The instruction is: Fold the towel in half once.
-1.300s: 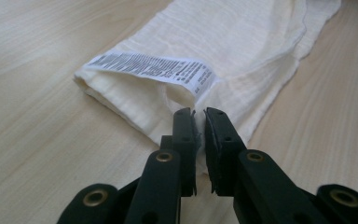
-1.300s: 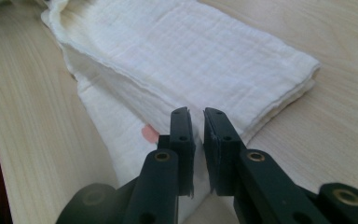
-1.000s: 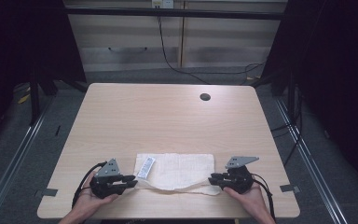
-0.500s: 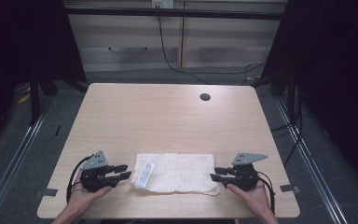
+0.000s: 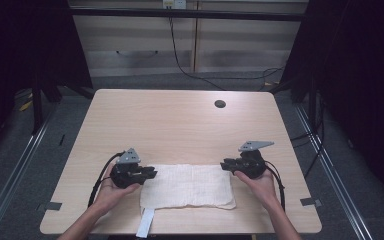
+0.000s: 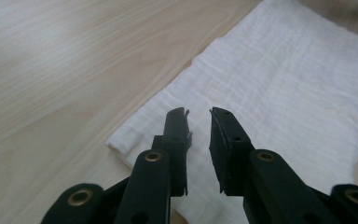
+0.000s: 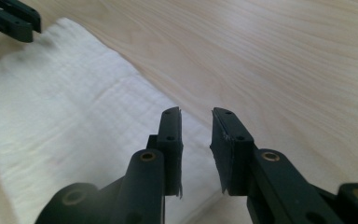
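Note:
A white folded cloth (image 5: 187, 186) lies flat near the table's front edge. A white label strip (image 5: 146, 222) sticks out from its near left corner. My left gripper (image 5: 152, 173) hovers at the cloth's far left corner. Its jaws have just been closing, a narrow gap still shows, and nothing is between them. In the left gripper view the gripper (image 6: 198, 112) points over the cloth (image 6: 279, 84). My right gripper (image 5: 223, 164) is at the far right corner. Its jaws have likewise just been closing on nothing. They stand apart above the cloth's (image 7: 60, 107) edge, with the gripper (image 7: 196, 111) aimed toward the left gripper (image 7: 11, 18).
The light wooden table (image 5: 180, 120) carries a dark round cable hole (image 5: 220, 104) near its far edge. Dark floor and metal rails surround the table. Cables trail from both grippers toward the person's hands.
Both grippers let go of the cloth's near edge, drew apart, then moved to its far corners. The label that lay on the cloth's left part now sticks out past the near left corner.

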Tool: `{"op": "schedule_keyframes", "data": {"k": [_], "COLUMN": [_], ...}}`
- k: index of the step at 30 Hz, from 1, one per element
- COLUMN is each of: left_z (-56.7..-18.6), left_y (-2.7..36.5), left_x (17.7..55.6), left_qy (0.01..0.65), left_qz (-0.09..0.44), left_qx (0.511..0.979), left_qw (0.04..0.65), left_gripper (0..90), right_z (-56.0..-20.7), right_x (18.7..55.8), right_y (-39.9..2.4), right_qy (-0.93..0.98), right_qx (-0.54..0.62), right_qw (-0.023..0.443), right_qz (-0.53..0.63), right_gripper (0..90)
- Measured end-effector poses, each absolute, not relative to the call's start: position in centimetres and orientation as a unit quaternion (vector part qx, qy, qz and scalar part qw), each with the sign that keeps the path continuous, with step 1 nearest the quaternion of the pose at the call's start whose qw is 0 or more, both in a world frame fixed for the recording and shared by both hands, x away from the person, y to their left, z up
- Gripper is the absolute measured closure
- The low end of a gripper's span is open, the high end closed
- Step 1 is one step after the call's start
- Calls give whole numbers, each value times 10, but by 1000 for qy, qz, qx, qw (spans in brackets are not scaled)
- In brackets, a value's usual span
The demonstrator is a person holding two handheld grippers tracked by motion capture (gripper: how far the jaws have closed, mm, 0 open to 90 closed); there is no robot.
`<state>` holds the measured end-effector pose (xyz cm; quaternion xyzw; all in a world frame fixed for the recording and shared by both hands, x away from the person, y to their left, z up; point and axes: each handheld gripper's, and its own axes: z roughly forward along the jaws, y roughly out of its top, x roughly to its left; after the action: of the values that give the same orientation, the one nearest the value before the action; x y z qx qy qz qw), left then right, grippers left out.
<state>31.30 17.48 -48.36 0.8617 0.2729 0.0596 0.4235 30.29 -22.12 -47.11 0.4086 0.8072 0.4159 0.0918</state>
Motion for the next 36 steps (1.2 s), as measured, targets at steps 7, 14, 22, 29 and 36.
{"op": "schedule_keyframes", "data": {"k": [7,14,22,29,36], "left_z": [-501,-502,-501,-484,-484], "left_y": [171,175,180,198,194], "left_x": [315,313,310,317,341], "left_qy": [285,281,284,307,311], "left_qz": [67,62,55,55,69], "left_qx": [871,871,871,850,853], "left_qw": [395,399,397,425,413], "left_gripper": [764,765,748,668,624], "right_z": [-489,-496,-502,-502,-502], "right_x": [317,321,321,320,322], "right_y": [-222,-225,-215,-213,-212], "right_qy": [816,821,835,838,837], "right_qx": [418,418,396,391,392], "right_qw": [89,99,95,83,77], "right_qz": [390,376,370,371,373], "right_gripper": [720,658,703,864,875]}}
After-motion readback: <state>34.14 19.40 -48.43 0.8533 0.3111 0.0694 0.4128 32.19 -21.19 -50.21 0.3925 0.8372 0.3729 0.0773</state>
